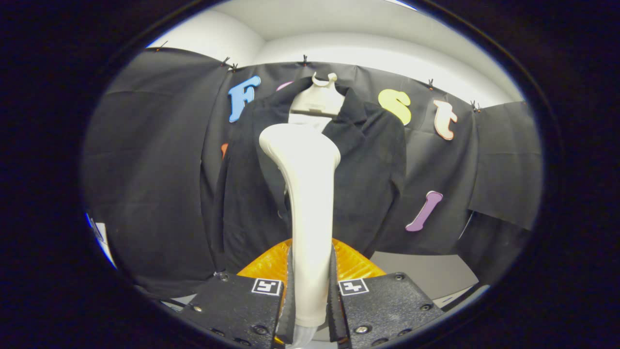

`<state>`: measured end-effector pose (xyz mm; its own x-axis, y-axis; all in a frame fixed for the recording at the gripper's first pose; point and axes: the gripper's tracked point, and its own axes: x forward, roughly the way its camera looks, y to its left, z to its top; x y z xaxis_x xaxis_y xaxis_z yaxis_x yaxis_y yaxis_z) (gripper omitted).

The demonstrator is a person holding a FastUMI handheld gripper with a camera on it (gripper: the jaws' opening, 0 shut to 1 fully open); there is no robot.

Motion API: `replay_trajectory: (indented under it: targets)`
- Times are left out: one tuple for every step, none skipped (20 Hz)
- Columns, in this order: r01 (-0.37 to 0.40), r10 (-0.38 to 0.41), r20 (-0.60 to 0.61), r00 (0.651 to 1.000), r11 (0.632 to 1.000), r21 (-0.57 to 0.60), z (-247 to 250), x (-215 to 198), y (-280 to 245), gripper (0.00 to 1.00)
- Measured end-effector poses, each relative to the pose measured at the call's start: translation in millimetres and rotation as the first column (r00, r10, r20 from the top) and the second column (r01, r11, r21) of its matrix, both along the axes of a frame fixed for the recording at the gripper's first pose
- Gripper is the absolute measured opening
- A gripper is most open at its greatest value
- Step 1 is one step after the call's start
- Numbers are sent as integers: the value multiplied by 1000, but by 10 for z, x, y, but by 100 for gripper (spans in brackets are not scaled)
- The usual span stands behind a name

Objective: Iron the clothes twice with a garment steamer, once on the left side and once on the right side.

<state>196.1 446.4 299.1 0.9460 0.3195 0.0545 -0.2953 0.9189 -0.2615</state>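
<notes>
A dark jacket (373, 179) hangs on a pale hanger (317, 99) against the booth's black cloth wall, straight ahead of me. My gripper (310, 291) is shut on the handle of a cream garment steamer (307, 194). The steamer stands upright between my fingers, and its wide head rises in front of the jacket's chest, just below the collar. Whether the head touches the cloth I cannot tell. The steamer hides the jacket's middle and its front opening.
An orange ribbed piece (353, 264) shows behind the steamer handle, just beyond my fingers. A pale surface (426, 274) lies low to the right under the hanging cloth. Black cloth panels hang on both sides of the jacket.
</notes>
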Motion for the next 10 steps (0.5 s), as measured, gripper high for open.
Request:
replay_trajectory:
  targets:
    - [-4, 4, 17, 1000, 1000, 11, 148, -13, 67, 30]
    - [-10, 9, 33, 999, 1000, 21, 302, -31, 128, 30]
    - [-17, 16, 48, 999, 999, 28, 447, -39, 208, 30]
    - [-21, 19, 60, 998, 999, 34, 544, -81, 264, 30]
    - [-24, 21, 73, 997, 999, 35, 658, -103, 325, 30]
    - [-25, 22, 83, 996, 999, 34, 780, -79, 417, 30]
    - [-25, 22, 90, 996, 999, 30, 862, -69, 500, 30]
    - [-25, 22, 99, 995, 999, 27, 926, -58, 578, 30]
    - [-14, 12, 110, 994, 1000, 16, 1000, -23, 655, 30]
    - [-7, 5, 112, 994, 1000, 13, 1045, -11, 712, 30]
